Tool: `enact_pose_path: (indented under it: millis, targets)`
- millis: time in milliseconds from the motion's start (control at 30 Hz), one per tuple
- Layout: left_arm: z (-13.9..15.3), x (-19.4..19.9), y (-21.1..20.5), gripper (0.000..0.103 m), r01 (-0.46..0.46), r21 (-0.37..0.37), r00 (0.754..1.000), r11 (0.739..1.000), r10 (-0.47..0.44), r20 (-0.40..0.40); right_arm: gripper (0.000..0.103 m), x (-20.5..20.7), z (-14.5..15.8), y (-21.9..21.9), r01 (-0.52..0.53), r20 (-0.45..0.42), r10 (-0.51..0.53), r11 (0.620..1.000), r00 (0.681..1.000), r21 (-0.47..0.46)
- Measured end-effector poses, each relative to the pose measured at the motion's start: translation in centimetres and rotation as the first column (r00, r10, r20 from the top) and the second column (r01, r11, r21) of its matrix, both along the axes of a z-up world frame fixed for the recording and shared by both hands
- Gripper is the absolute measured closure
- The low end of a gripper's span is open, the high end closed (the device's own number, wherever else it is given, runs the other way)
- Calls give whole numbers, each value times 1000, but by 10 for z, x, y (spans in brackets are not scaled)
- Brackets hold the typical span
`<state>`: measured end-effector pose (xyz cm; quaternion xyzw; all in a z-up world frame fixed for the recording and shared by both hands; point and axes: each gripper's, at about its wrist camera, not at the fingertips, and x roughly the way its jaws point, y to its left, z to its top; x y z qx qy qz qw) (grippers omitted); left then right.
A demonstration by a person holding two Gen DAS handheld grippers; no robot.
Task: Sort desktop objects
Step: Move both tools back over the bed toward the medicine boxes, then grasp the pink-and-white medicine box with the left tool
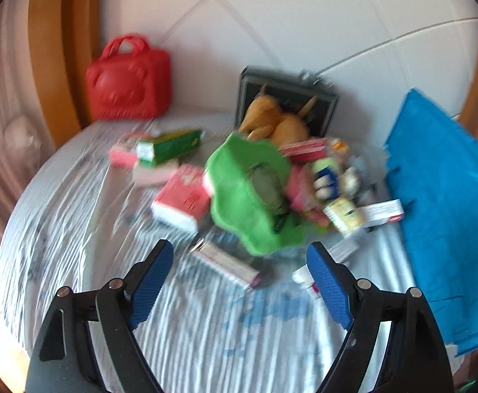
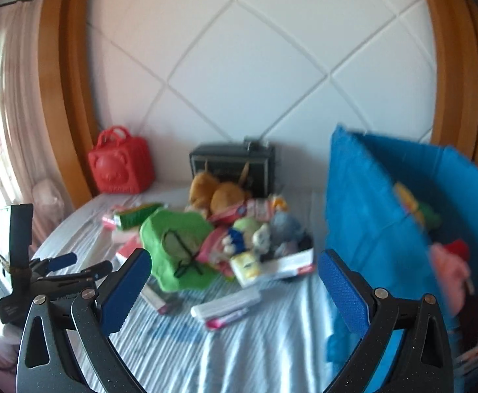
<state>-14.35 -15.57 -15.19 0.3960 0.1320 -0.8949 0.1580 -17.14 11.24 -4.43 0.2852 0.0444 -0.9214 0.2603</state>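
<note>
Left tool [image 1: 240, 255], spread and empty, aims at the jumbled boxes and green felt flower-shaped pouch [image 1: 252, 193] at twelve o'clock on the striped bed [image 1: 75, 229]. Right tool [image 2: 234, 273], likewise spread, faces them; blue fabric bin [image 2: 370, 203] at two o'clock, probably the sorting target.

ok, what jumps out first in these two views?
The bright green plush on top of the heap of toys and boxes mid-bed. Then the blue bin at the right edge, already holding a few toys, and the red bear-face bag against the headboard at far left. Both claws are open and empty.
</note>
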Motion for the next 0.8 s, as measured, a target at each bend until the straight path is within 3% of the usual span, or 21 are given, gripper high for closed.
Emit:
enact_pose_path:
  millis: [167,333,467,533,633,667,800]
  targets:
    - [-68,-21,-38,19,-53,69,986,996,41,164,0,-48,-83,-28,54,251,-68,997,965,63]
    - [-113,-45,-47,19,-76,109,965,991,45,259,1,-79,-148,-34,80,397,-139,984,907,162]
    - [-135,-73,-48,19,-95,130,951,987,51,305,26,-98,-183,-35,72,474,-166,975,865,209]
    - [-144,-84,-47,20,-104,138,942,985,53,331,29,-106,-196,-35,67,511,-170,974,843,214]
    - [-164,-97,-47,32,-113,157,923,981,45,383,37,-116,-212,-39,55,557,-164,977,814,208]
    - [-164,-97,-48,36,-108,186,937,977,38,347,40,-118,-216,-41,49,567,-160,977,808,205]
    - [-165,-99,-47,53,-55,221,946,974,-19,323,48,-122,-236,-54,16,617,-143,978,774,206]
